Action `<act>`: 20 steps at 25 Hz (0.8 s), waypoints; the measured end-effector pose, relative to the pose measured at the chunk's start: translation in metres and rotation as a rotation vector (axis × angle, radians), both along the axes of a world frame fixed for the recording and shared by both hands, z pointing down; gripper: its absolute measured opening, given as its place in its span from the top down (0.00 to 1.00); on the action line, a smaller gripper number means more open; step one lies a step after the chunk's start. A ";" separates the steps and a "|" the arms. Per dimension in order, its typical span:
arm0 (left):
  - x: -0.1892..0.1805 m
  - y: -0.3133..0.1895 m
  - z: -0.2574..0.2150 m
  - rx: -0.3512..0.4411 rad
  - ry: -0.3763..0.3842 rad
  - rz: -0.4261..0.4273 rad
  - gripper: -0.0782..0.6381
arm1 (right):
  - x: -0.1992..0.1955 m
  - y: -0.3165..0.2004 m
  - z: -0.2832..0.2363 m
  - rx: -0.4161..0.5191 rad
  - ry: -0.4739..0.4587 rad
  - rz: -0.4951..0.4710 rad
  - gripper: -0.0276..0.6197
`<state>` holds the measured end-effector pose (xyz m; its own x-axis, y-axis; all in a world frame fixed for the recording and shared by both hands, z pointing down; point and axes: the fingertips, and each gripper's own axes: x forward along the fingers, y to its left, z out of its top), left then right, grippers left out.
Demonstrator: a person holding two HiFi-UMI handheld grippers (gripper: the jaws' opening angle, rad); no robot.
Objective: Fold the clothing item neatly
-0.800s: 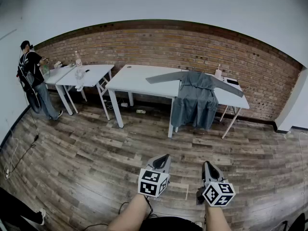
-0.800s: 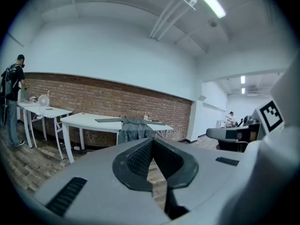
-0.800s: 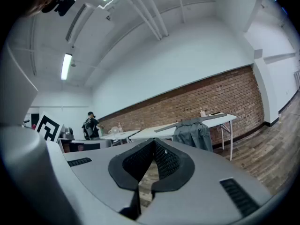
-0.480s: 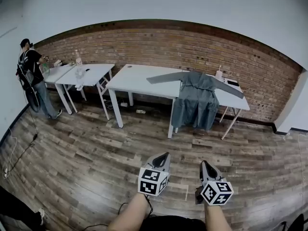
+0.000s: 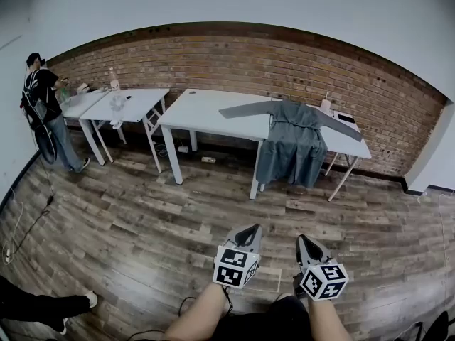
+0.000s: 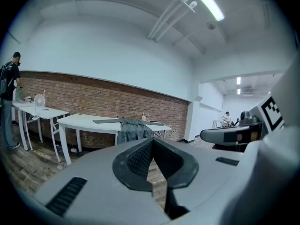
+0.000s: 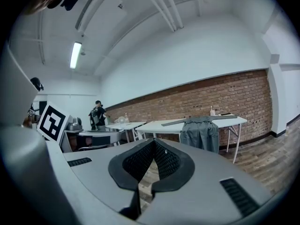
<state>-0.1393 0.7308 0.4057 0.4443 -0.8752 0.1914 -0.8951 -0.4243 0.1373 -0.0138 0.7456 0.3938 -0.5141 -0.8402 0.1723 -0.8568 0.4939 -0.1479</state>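
Forearms (image 5: pixel 201 312) cut off at the bottom edge, hands hidden behind the marker cubes (image 5: pixel 234 273). Left gripper (image 5: pixel 250 230): fingers (image 6: pixel 136 157) pressed together, nothing between them. Right gripper (image 5: pixel 304 241): same, fingers (image 7: pixel 167 161) closed and empty. The shirt (image 5: pixel 290 145) sits well ahead of both pairs of fingers, sleeves spread along the surface (image 5: pixel 202 109), body hanging over its front edge, collar hard to make out.

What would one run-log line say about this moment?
stage: folding not begun | left tool: shut, empty | right tool: shut, empty | grey garment: draped over white table edge, across the room
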 end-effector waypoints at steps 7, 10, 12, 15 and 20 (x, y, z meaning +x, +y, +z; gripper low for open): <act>0.002 -0.030 0.007 0.017 -0.119 0.015 0.89 | 0.004 -0.044 -0.018 0.024 -0.055 0.023 0.97; 0.007 -0.061 0.008 0.010 -0.119 0.017 0.89 | 0.007 -0.077 -0.021 0.037 -0.052 0.019 0.97; 0.011 -0.082 0.009 0.000 -0.121 0.015 0.89 | 0.009 -0.102 -0.019 0.025 -0.052 0.018 0.97; 0.016 -0.110 0.001 -0.009 -0.078 -0.003 0.89 | 0.015 -0.139 -0.029 0.023 -0.091 0.017 0.97; 0.031 -0.171 -0.026 -0.001 0.026 -0.033 0.89 | 0.028 -0.202 -0.055 0.060 -0.103 -0.009 0.97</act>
